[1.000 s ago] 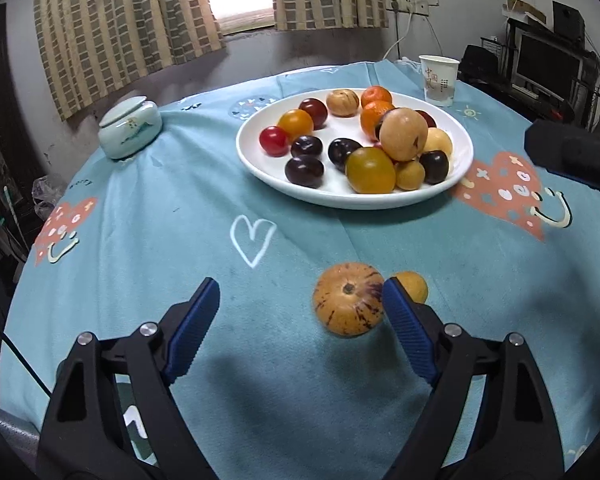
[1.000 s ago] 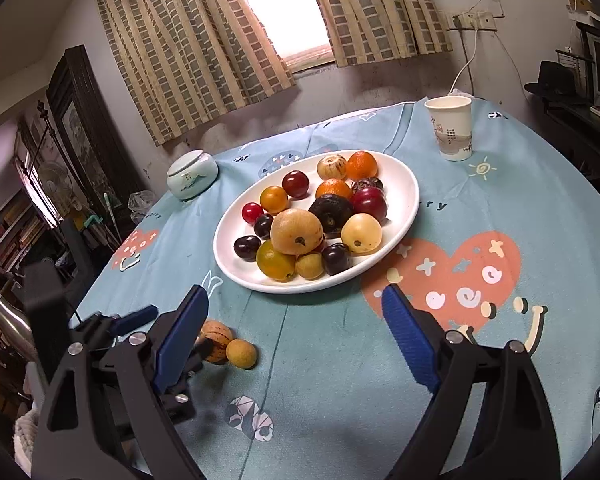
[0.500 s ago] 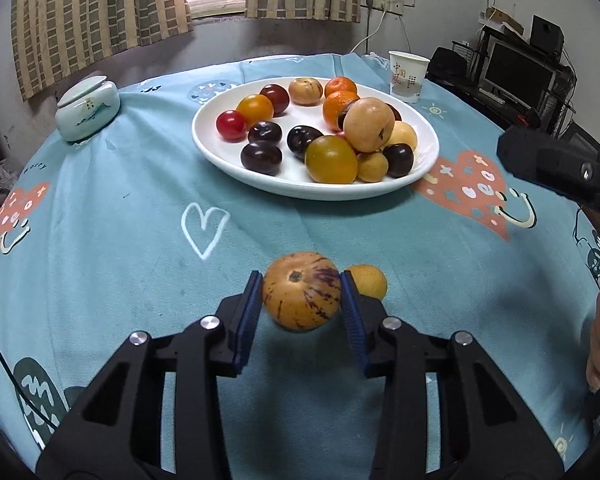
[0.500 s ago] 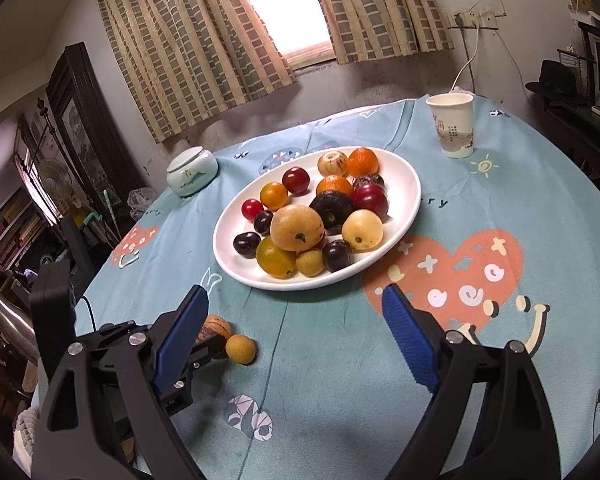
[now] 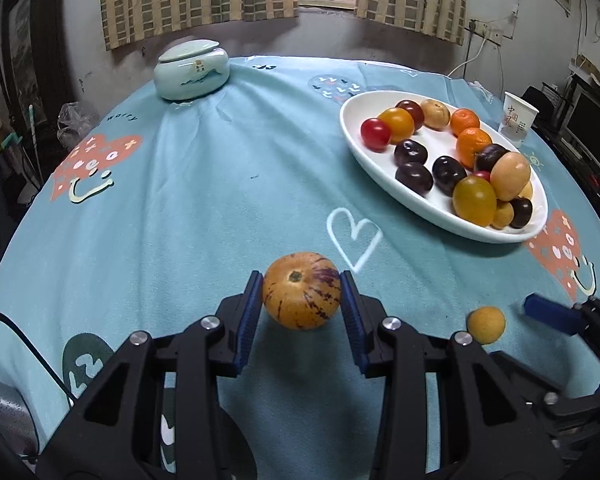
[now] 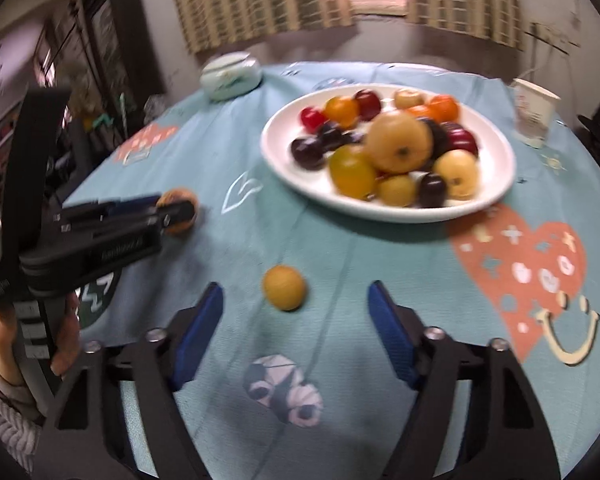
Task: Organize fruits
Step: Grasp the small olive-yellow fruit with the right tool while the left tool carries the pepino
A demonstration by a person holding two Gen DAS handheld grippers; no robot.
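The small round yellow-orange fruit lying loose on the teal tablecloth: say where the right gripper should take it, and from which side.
Grip the small round yellow-orange fruit across its widest middle, coming from above and the near side. It is a plain ball, lying free, just ahead of the open right gripper.

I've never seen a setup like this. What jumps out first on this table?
Probably the white plate heaped with red, orange, yellow and dark purple fruits, sitting toward the right of the blue cartoon-print tablecloth. Nearer the camera, the left gripper is clamped on a purple-streaked orange fruit. The right gripper, its jaws just closing but open, lines up on a small yellow fruit lying loose on the cloth.
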